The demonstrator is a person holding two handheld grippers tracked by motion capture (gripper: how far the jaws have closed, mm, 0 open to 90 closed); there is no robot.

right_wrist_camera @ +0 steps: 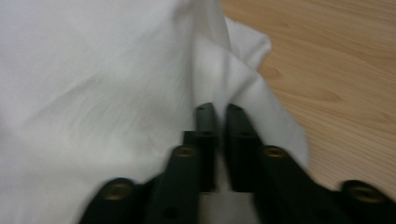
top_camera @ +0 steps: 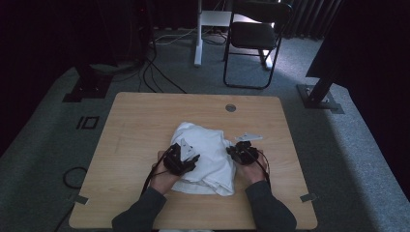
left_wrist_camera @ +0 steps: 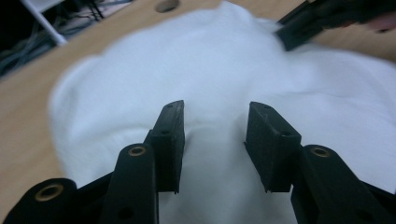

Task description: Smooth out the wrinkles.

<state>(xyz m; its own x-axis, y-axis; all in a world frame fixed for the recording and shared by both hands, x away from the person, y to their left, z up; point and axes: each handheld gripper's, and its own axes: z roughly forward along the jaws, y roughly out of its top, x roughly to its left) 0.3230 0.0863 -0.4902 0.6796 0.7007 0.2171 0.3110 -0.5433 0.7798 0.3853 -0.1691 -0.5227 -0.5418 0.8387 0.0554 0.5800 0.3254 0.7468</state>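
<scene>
I have the white cloth (top_camera: 205, 157) bunched mid-table, nearer the near edge. My left gripper (left_wrist_camera: 215, 135) hangs over its left part, jaws wide and empty. My right gripper (right_wrist_camera: 219, 126), jaws narrow, pinches a fold at its right edge, so both sit equally close.

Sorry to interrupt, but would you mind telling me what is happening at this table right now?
A person is working a bunched white cloth on the wooden table with a handheld gripper in each hand. The right gripper has its jaws nearly together, pinching a fold at the cloth's edge. The left gripper is open, poised over the cloth without gripping it.
</scene>
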